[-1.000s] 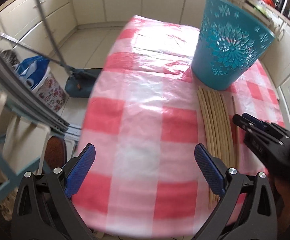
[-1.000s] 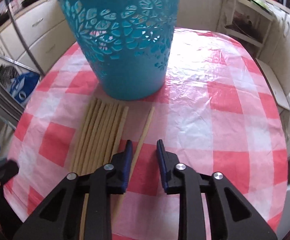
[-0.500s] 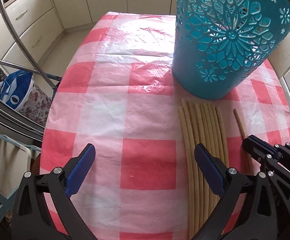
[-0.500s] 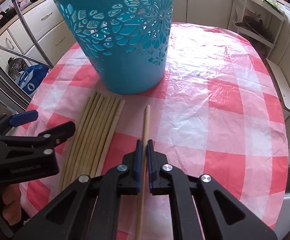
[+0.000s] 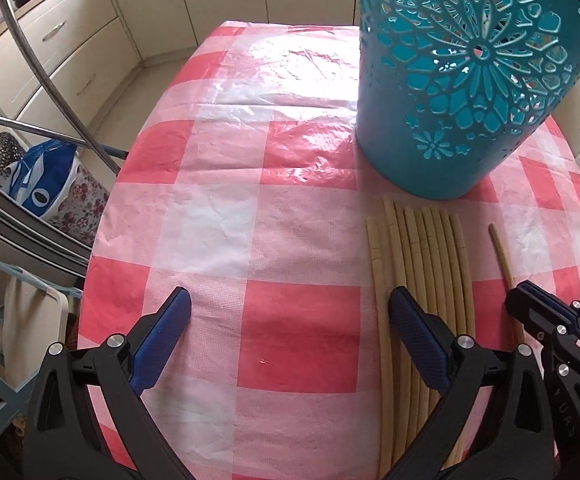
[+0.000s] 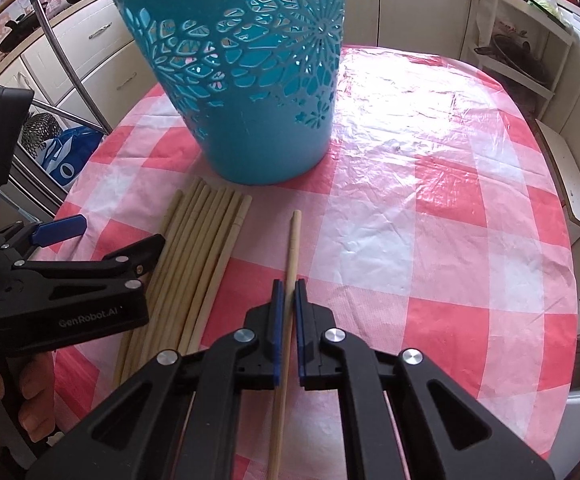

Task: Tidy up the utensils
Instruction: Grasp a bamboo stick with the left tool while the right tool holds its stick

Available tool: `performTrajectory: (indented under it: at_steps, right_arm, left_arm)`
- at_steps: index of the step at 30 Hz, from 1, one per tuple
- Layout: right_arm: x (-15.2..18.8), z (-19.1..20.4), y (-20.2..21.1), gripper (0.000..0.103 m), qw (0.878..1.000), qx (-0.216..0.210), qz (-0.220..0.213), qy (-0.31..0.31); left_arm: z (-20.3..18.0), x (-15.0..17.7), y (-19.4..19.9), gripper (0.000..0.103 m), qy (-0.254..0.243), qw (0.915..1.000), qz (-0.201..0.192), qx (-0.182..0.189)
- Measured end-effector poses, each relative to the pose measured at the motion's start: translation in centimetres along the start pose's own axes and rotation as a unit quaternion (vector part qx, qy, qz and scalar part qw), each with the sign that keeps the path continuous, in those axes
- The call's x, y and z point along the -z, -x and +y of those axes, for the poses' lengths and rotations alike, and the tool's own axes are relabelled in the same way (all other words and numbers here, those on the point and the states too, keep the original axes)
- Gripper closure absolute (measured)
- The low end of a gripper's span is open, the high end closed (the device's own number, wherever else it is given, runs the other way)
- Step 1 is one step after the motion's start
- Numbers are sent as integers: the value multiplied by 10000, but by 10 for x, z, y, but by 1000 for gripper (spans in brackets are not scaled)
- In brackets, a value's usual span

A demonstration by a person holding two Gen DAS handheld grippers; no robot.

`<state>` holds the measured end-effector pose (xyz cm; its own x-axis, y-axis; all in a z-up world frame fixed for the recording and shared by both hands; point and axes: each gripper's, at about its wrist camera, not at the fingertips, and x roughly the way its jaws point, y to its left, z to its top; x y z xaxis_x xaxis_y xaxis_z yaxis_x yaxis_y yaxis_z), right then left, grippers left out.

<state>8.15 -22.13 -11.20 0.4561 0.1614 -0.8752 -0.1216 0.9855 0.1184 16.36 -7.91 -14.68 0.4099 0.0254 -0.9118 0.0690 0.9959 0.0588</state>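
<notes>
Pickup step in hand. Right tongs [image 6: 288,300] pinching lone chopstick [image 6: 293,240] flat on table [image 6: 430,220], beside bundle [image 6: 193,264]. Left tongs [image 5: 290,316] spread, idle. Next: lift, tip upright, drop into teal basket [image 6: 249,80].

My right gripper [image 6: 287,308] covers the middle of the single pale wooden chopstick [image 6: 294,236]; its near end is cut off by the bottom edge of the right wrist view. Contact of my blue pads [image 6: 277,320] with the stick: cannot tell.

Row of pale wooden chopsticks [image 5: 430,256]: near ends hidden behind my left gripper [image 5: 287,320] in the left wrist view.

Teal perforated plastic basket [image 5: 462,80]: rim cut off by the top edge in both views, contents not visible.

Black objects on the far counter [image 6: 21,28]: too small to identify.
</notes>
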Motion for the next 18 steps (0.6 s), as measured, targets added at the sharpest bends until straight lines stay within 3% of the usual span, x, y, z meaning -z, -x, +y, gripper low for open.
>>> performTrajectory:
  at_steps: [2,5,8,10,12,17,18]
  right_arm:
    - [-1,1,-1,97,10000,6,-9,21]
    - [-1,2,-2,97,10000,8,-7,52]
    - [-3,1,-2,97,10000,-35,26,43]
    - [-5,0,-3,97,10000,-69,45,0]
    - [-7,-1,-4,97,9999,-82,54,-21]
    - [-13,-2,-8,97,10000,-75,15,-59]
    - [-14,-1,-8,97,10000,-57,23,-27]
  left_arm:
    - [-2,0,1,11,-47,10000,-38,41]
    - [-6,0,5,29,-179,9995,-180,166]
    - [-10,1,10,56,-344,9984,-305,325]
    - [-8,1,12,78,-413,9963,-345,666]
    - [-4,0,12,85,-417,9945,-269,927]
    - [-5,-2,11,86,-600,9926,-231,1028]
    - [-5,-2,11,90,-637,9909,-243,1161]
